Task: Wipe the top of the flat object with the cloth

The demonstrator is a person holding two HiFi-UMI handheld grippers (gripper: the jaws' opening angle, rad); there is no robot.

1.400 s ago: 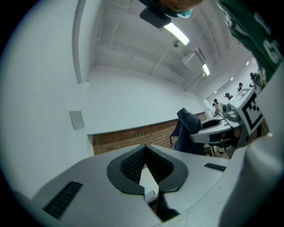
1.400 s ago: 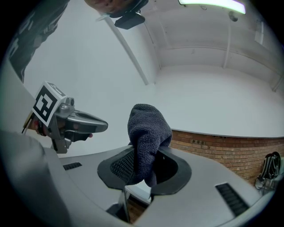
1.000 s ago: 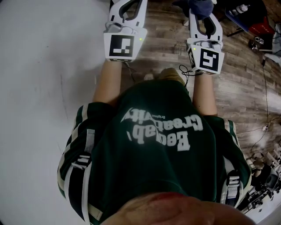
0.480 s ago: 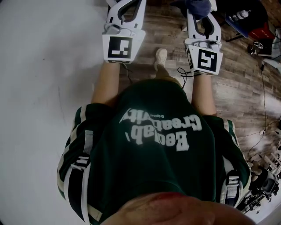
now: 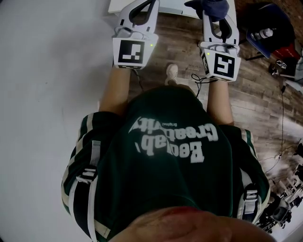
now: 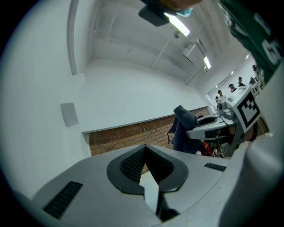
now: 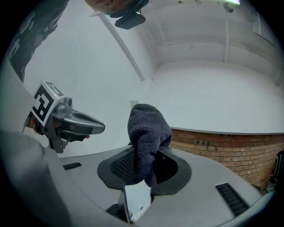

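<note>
A dark blue cloth (image 7: 146, 137) hangs bunched between the jaws of my right gripper (image 7: 144, 162), which is shut on it. In the head view the same cloth (image 5: 211, 7) shows at the top, at the tip of the right gripper (image 5: 218, 14). My left gripper (image 6: 144, 153) is shut with nothing in it; it is held level beside the right one (image 5: 140, 9). Both are carried in front of the person's chest, pointing forward. A white flat edge (image 5: 175, 5) shows just beyond the gripper tips.
The person stands on a wooden plank floor (image 5: 255, 94), one shoe (image 5: 171, 73) forward. A white wall (image 5: 42, 94) runs along the left. Cables (image 5: 284, 85) and red and blue items (image 5: 284, 52) lie at the right. The gripper views show a white wall above a brick base (image 7: 222, 146).
The person has stepped forward over the floor. The white flat edge has come into view at the top. Both grippers keep their pose, with the cloth still held.
</note>
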